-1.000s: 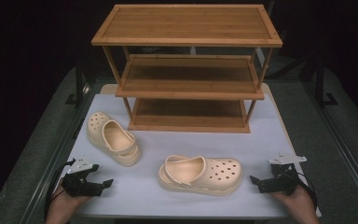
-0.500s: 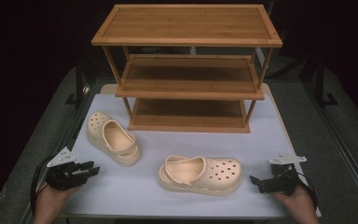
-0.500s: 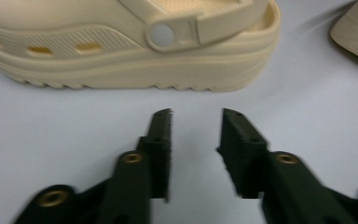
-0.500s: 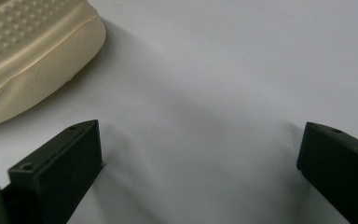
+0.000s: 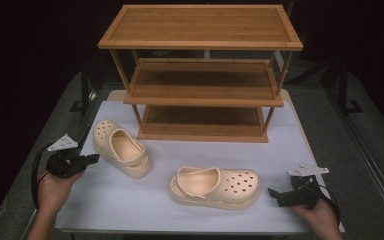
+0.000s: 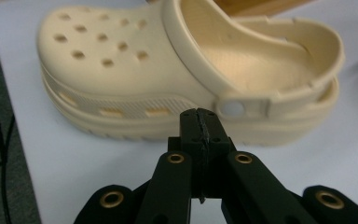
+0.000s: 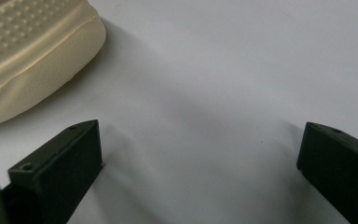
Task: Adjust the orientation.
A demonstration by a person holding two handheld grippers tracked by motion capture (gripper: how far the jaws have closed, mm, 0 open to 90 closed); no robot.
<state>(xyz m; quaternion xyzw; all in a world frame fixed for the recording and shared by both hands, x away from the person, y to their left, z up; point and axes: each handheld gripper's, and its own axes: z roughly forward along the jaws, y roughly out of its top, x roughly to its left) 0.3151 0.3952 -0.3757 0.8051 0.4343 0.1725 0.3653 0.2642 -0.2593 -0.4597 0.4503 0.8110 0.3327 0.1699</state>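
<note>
While the left hand-held gripper [image 5: 92, 159] is held at the left edge of the table [image 5: 290, 135], its jaws have just been closing and are now pressed flat together with nothing between them. It is pointed at the side of the left clog [image 5: 121, 148], just short of the strap rivet, as is seen in the left gripper view, where the closed tips [image 6: 199, 122] are found close before the sole. This cream clog is laid near the front left post of the wooden shoe rack [image 5: 201, 75]. A second clog [image 5: 215, 186] is set nearer the front edge, its toe turned toward the right hand-held gripper [image 5: 275, 196]. That gripper is rested on the table with its jaws spread wide and empty; the clog's sole [image 7: 32, 51] is seen just beside it.
</note>
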